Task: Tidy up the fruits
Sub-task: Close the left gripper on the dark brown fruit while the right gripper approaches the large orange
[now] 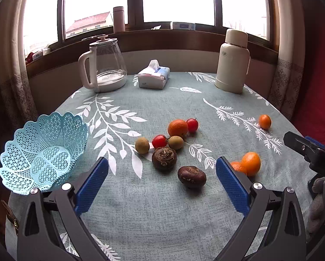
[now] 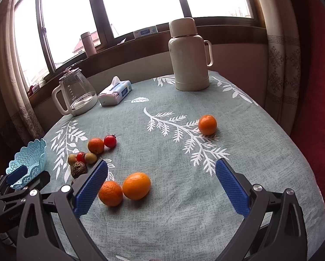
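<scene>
Left-wrist view, going left to right. Blue lattice basket is sitting empty at the lower left, tipped toward the fruit, I'd judge so things can be dropped in easily. My left claw is hanging wide open with nothing in it, framing the centre cluster: two brownish-green round fruits, two cherry tomatoes, a mandarin, plus two dark brown chestnut-like ones nearest the pads. Right of that, a touching pair of mandarins is partly hiding behind my right pad; a lone small mandarin is lying apart at the right.

Right-wrist view: my right claw is also gaping wide and empty, aiming at that pair, probably the next pick. All fruit is lying loose on the worktop, skins looking glossy and firm.
</scene>
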